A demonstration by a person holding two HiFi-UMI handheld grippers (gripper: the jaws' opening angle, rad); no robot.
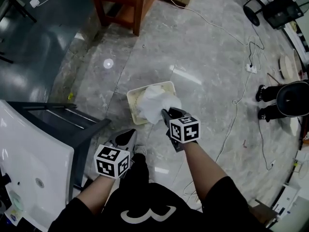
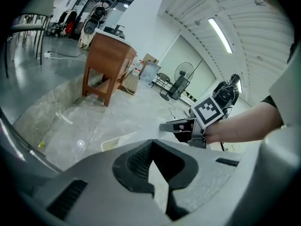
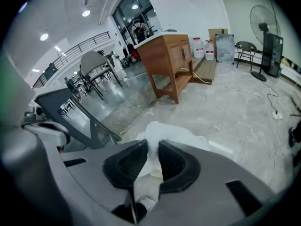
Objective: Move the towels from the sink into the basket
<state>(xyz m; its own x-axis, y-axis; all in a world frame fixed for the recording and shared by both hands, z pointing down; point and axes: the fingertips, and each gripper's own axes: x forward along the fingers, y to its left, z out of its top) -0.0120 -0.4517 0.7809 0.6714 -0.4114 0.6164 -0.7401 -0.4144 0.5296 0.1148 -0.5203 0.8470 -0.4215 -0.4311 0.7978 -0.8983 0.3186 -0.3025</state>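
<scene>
A white towel (image 1: 157, 103) hangs bunched over a cream basket (image 1: 136, 100) that stands on the marble floor. My right gripper (image 1: 165, 114) is shut on the towel's near edge, just above the basket's near right side. In the right gripper view the towel (image 3: 171, 133) bulges out past the pads (image 3: 176, 161), which pinch its cloth. My left gripper (image 1: 128, 137) hangs lower left of the basket, shut with nothing in it; its tips (image 2: 150, 144) meet. The white sink (image 1: 29, 163) is at the lower left; I see no towel in the part that shows.
The sink sits on a dark metal stand (image 1: 72, 122). A wooden table (image 1: 128, 4) stands at the far side. Cables (image 1: 236, 98) and a power strip (image 1: 251, 68) lie on the floor to the right, near a person's black shoes (image 1: 264, 100).
</scene>
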